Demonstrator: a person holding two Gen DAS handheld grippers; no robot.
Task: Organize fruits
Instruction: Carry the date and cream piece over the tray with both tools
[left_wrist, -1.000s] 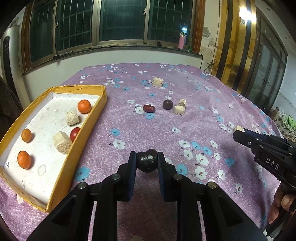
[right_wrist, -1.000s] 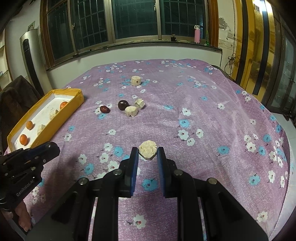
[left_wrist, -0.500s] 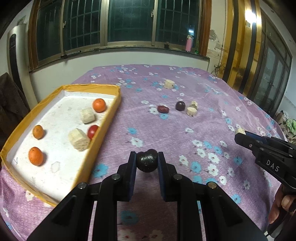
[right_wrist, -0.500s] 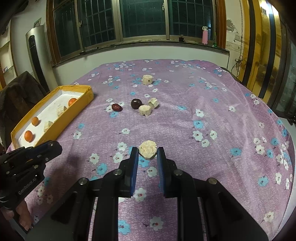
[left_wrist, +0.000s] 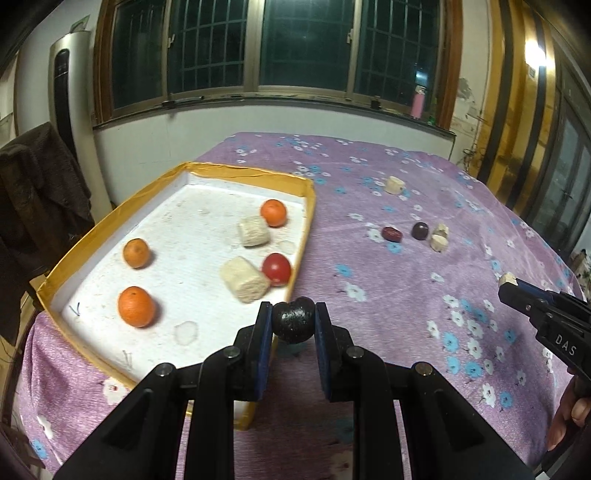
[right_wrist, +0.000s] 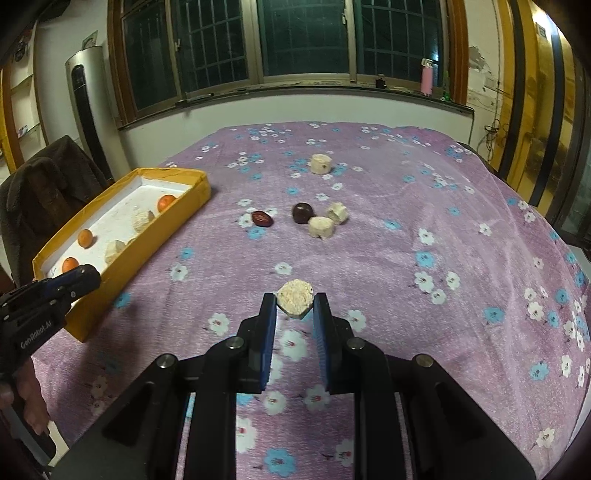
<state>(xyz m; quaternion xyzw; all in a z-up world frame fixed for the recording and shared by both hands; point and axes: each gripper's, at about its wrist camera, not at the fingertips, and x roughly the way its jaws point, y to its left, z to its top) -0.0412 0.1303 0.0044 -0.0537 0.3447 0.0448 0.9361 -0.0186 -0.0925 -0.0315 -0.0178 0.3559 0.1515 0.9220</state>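
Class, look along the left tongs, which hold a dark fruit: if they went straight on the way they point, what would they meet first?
Probably the yellow tray: the left tongs, shut on the dark fruit, point at its near right rim, with the red fruit just beyond. Depth is unclear.

Left gripper (left_wrist: 293, 321), clamped on the dark fruit (left_wrist: 293, 320), moved toward the yellow tray (left_wrist: 59, 273); the fruit went from well clear of the tray's near corner to level with its right wall. Right gripper (right_wrist: 294, 303), clamped on the beige chunk (right_wrist: 294, 296), also shifted toward the tray, though it ended well apart from it.
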